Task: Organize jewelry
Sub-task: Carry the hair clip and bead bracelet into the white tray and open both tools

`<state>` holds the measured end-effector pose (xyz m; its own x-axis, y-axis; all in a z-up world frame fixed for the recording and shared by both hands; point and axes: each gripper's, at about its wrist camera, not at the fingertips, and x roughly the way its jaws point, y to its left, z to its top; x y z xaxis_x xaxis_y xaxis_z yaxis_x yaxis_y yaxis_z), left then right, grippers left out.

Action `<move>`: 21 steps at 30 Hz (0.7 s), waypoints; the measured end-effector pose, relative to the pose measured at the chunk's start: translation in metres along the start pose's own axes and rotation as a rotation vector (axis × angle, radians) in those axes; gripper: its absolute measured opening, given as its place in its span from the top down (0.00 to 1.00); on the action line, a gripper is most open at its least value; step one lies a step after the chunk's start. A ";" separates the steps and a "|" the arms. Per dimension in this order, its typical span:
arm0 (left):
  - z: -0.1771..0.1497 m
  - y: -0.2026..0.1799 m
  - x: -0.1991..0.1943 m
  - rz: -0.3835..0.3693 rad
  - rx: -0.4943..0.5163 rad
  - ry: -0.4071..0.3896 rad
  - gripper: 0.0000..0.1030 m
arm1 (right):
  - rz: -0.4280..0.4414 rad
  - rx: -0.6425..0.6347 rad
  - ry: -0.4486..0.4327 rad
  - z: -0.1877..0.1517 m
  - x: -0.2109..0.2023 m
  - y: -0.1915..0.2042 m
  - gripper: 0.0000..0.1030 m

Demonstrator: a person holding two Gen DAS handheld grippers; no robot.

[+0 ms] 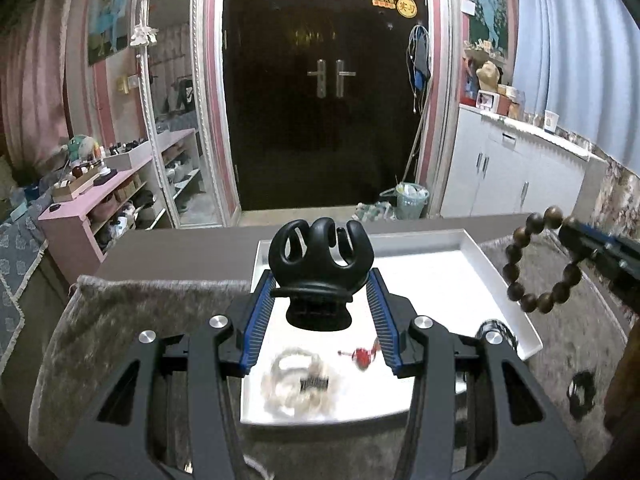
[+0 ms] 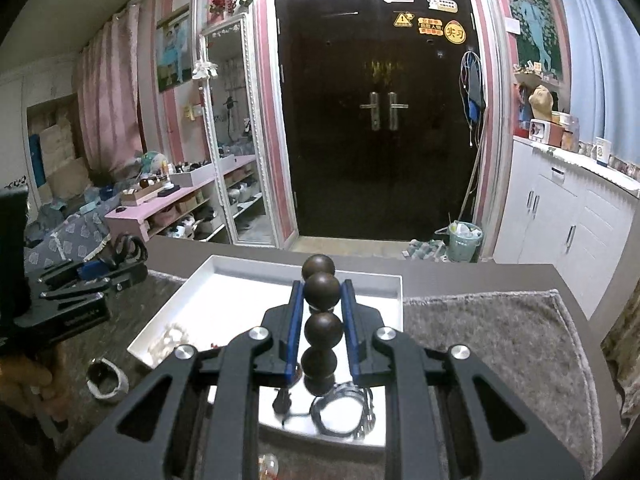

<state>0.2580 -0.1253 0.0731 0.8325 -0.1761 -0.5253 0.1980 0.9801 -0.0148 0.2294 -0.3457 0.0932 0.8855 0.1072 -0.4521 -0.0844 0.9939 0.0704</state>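
Grey plush mat (image 2: 500, 344) spread over the tabletop, white tray (image 1: 472, 248) lying on it, long side running away toward the dark double door. Both grippers raised above the tray, pointing forward and somewhat down.

Left gripper (image 1: 320, 280) clamped at roughly half width on a black claw hair clip (image 1: 320, 258), prongs upward past the blue pads, hinge end hanging down between them. Tray floor directly beneath and ahead; probably a short lowering to set the clip down.

Right gripper (image 2: 322, 300) closed narrowly on a dark wooden bead bracelet (image 2: 322, 320), loop hanging edge-on in its own view, shown as an open ring in the left view (image 1: 538, 264). Over the tray's right part, far end nearest.

In the tray: pale bead bracelet (image 1: 298, 380), small red trinket (image 1: 362, 356), metal watch (image 2: 344, 408) at the near right corner. Off the tray on the mat: a small dark item (image 1: 582, 392), too blurred to name.
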 end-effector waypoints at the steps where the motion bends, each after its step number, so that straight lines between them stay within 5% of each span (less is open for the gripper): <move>1: 0.004 0.001 0.005 -0.008 -0.010 0.000 0.55 | 0.003 0.008 0.006 0.001 0.007 -0.001 0.82; 9: 0.012 -0.003 0.057 0.003 -0.008 0.057 0.55 | 0.041 0.044 0.055 0.003 0.054 -0.004 0.82; 21: -0.024 0.004 0.125 0.034 -0.028 0.201 0.55 | 0.018 0.047 0.149 -0.016 0.101 -0.004 0.82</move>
<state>0.3501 -0.1410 -0.0128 0.7176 -0.1235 -0.6854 0.1548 0.9878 -0.0159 0.3118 -0.3383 0.0325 0.8060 0.1309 -0.5773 -0.0748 0.9900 0.1199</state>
